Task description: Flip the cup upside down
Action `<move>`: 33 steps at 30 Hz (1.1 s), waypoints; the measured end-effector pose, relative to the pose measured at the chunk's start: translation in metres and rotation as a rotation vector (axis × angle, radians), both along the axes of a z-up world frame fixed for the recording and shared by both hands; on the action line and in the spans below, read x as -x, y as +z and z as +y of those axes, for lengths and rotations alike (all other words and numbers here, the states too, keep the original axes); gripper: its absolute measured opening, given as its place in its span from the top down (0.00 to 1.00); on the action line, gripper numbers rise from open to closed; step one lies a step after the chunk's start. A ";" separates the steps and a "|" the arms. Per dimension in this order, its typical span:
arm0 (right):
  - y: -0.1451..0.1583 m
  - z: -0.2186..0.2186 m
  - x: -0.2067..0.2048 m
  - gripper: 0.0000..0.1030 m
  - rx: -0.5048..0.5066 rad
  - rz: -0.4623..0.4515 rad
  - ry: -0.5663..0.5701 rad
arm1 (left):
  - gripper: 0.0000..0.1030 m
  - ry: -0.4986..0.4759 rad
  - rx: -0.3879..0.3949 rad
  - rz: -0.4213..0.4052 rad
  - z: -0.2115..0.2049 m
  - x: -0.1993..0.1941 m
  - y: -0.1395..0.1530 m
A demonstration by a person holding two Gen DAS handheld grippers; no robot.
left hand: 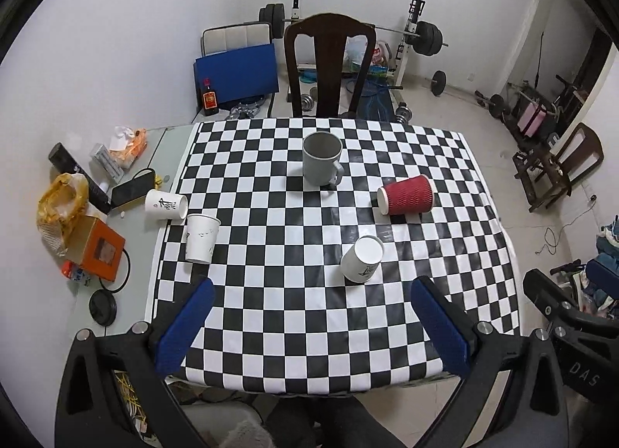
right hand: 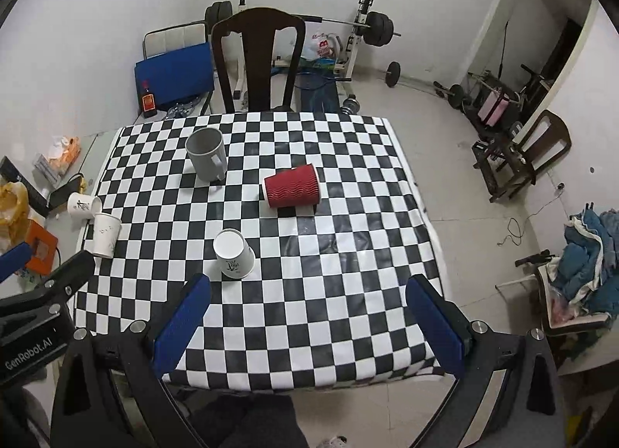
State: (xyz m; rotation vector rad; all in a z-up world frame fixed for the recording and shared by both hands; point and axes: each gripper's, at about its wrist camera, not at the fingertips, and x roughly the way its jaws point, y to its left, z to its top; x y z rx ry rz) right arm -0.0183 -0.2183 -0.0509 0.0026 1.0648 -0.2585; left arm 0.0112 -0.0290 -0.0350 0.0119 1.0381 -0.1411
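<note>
Both of our grippers hang above the near edge of the table, holding nothing. We keep the left gripper (left hand: 311,326) spread wide, its blue pads well apart over the checkered cloth (left hand: 271,316), and the right gripper (right hand: 307,322) is spread just as wide. Between and beyond them a white paper cup (left hand: 361,258) stands upside down, base up. Farther right a red ribbed cup (left hand: 406,194) lies on its side, its mouth turned to the left. At the far middle a grey mug (left hand: 322,158) stands upright, mouth up, handle toward us. Near the cloth's left edge another white cup (left hand: 201,238) stands upright, and just beyond it, off the cloth, a third white cup (left hand: 166,205) lies on its side.
</note>
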 end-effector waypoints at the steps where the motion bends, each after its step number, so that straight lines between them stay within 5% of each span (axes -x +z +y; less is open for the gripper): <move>1: 0.006 -0.001 0.002 0.01 -0.004 0.001 -0.004 | 0.00 0.009 -0.007 -0.003 0.001 0.003 0.004; 10: 0.041 0.001 0.024 0.01 -0.029 0.018 0.010 | 0.00 0.042 -0.025 0.011 0.003 0.024 0.032; 33: 0.050 -0.004 0.035 0.01 -0.042 0.066 0.009 | 0.00 0.058 -0.075 0.064 -0.001 0.039 0.036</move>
